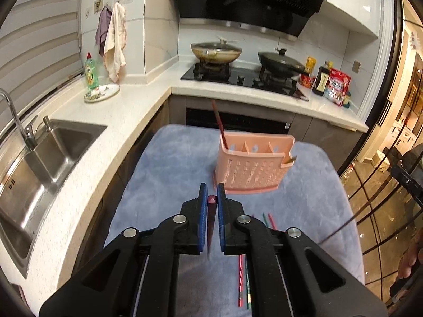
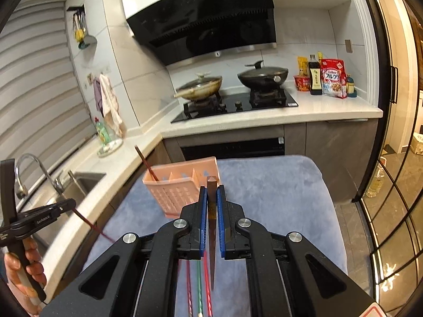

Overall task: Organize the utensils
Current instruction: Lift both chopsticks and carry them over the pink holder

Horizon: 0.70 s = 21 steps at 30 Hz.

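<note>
A pink slotted utensil holder [image 1: 251, 163] stands on a blue-grey cloth [image 1: 171, 158]; it also shows in the right wrist view [image 2: 174, 190]. One dark red chopstick [image 1: 219, 122] leans in its left compartment. My left gripper [image 1: 212, 192] is shut on a dark red chopstick [image 1: 211, 222], held short of the holder. My right gripper [image 2: 211, 195] is shut on a brown chopstick [image 2: 211, 211], just right of the holder. Red and green chopsticks [image 2: 198, 288] lie on the cloth below my grippers. The left gripper [image 2: 67, 204] shows at the left of the right wrist view.
A steel sink [image 1: 39, 163] with a tap sits in the counter at left. A green soap bottle [image 1: 91, 72] and a plate stand behind it. Two lidded pans [image 1: 216, 50] sit on the hob. Bottles and packets [image 1: 333, 82] stand at the right. Glass doors [image 1: 383, 198] are on the right.
</note>
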Each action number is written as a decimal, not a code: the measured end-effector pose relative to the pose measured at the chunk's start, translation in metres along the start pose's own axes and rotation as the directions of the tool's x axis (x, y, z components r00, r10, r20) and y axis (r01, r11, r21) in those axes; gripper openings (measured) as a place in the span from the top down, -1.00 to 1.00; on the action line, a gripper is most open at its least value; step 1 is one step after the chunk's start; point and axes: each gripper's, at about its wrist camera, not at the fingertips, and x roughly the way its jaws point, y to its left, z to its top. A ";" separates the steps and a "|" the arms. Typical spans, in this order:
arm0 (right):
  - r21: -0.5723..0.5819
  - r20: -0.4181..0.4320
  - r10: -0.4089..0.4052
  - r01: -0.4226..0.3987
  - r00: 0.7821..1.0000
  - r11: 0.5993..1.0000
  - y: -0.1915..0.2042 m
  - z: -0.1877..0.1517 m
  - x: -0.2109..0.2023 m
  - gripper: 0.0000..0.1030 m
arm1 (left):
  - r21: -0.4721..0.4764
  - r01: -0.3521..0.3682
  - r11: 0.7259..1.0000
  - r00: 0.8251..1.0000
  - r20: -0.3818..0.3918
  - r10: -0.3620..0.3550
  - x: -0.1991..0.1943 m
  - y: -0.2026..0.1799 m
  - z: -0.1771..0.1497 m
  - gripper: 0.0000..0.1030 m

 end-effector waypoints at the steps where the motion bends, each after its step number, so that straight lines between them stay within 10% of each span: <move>1: 0.006 0.015 0.008 -0.008 1.000 1.000 0.000 0.008 0.001 0.86 | 0.000 -0.002 1.000 1.000 0.022 0.002 -0.003 -0.001 0.011 0.87; 21: 0.075 0.144 0.095 -0.106 0.985 0.991 0.042 0.126 0.085 0.86 | -0.039 -0.006 0.999 0.953 0.303 0.018 -0.007 -0.025 0.160 0.87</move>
